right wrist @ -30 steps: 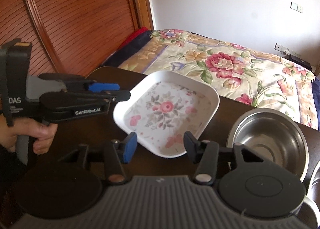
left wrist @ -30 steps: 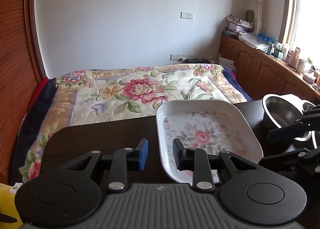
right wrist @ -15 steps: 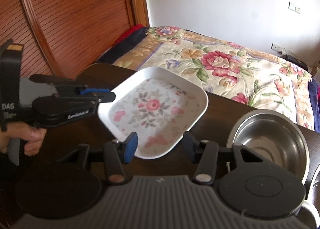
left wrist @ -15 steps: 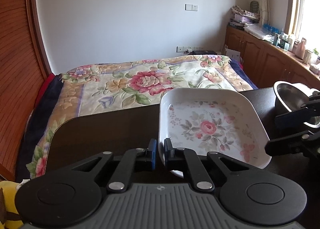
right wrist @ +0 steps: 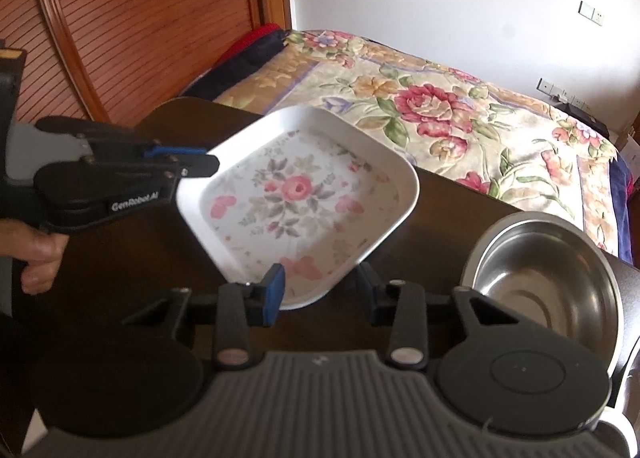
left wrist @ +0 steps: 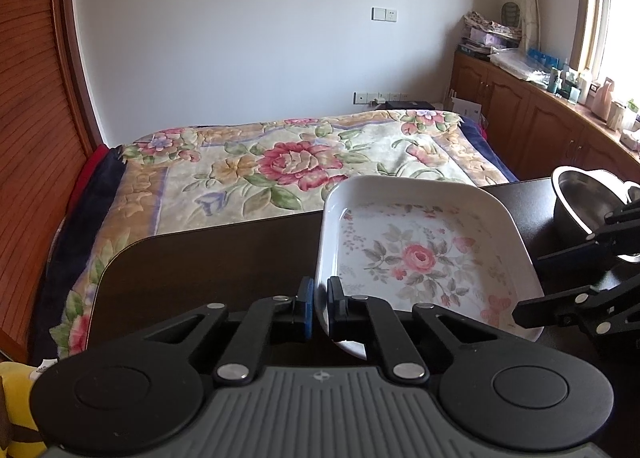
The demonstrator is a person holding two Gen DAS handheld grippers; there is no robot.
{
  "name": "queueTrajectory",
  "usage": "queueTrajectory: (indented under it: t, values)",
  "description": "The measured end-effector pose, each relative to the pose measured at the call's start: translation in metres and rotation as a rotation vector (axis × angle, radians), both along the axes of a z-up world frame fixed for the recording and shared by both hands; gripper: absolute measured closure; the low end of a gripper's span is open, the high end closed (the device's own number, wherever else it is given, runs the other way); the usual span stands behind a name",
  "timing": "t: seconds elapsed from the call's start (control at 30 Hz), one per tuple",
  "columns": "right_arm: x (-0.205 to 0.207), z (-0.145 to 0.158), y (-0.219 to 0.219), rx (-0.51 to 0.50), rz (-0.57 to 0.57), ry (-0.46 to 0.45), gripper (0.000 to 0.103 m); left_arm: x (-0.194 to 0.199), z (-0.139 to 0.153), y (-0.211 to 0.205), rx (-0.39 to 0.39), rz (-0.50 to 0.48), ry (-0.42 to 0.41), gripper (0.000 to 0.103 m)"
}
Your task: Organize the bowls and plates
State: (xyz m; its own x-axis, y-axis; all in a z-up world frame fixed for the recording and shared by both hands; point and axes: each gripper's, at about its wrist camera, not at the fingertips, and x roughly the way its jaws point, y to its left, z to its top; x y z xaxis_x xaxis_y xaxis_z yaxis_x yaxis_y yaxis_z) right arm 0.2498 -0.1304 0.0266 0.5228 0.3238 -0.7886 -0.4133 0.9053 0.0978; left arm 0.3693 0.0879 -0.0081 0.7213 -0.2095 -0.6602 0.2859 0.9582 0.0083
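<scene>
Left claw (left wrist: 318, 312) pinching the near-left rim of the floral plate (left wrist: 420, 254), holding it tilted above the dark bench (left wrist: 208, 262). Right claw (right wrist: 320, 292) gaping wide, empty, hovering beside the plate's near edge, steel bowl (right wrist: 540, 254) resting just right.

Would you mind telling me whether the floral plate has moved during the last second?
Yes. The floral plate has tilted up off the dark table, held by the left claw.

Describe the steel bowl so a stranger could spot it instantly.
Start at the dark table in front of the flowered bed. On its right side, beside the white floral plate, stands the steel bowl: round, shiny bare metal, unpatterned.
</scene>
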Motion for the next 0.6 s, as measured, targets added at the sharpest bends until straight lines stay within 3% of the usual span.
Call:
queueTrajectory:
  t: [0.6]
  values:
    - [0.0061, -0.0070, -0.0003, -0.009, 0.026, 0.015, 0.071, -0.0040, -0.0049, 0.0078, -0.027, -0.013, 0.030, 0.064]
